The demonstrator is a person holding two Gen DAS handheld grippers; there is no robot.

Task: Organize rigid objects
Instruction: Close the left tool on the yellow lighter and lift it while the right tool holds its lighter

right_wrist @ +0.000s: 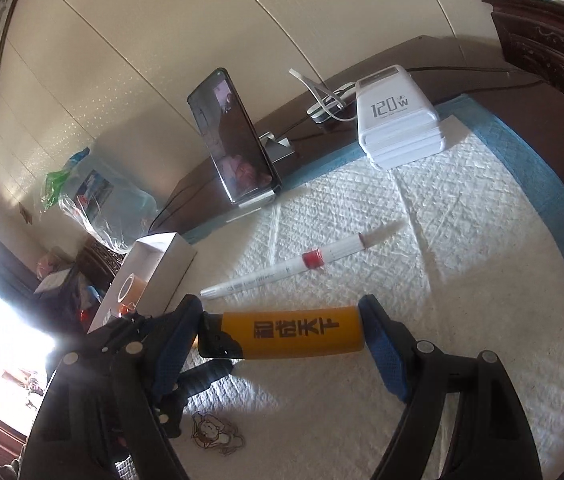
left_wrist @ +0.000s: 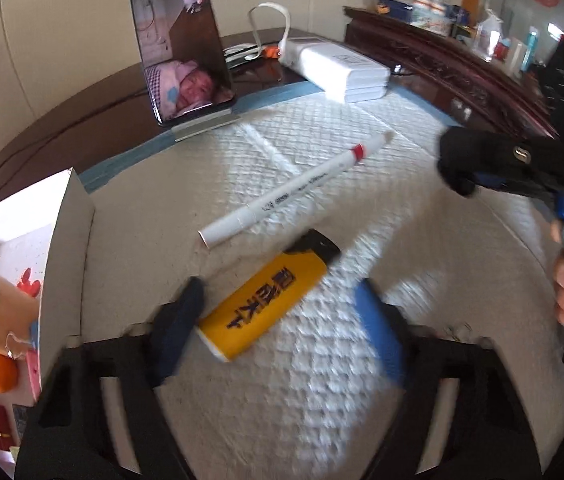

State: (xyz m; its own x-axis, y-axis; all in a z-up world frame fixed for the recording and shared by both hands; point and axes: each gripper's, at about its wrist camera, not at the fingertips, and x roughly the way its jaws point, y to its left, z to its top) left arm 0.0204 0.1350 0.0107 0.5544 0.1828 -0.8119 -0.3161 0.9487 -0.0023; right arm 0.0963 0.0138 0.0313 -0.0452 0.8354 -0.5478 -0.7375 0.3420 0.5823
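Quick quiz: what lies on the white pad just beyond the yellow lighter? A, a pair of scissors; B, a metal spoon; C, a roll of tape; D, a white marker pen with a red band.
D: a white marker pen with a red band lies on the pad just beyond the yellow lighter.
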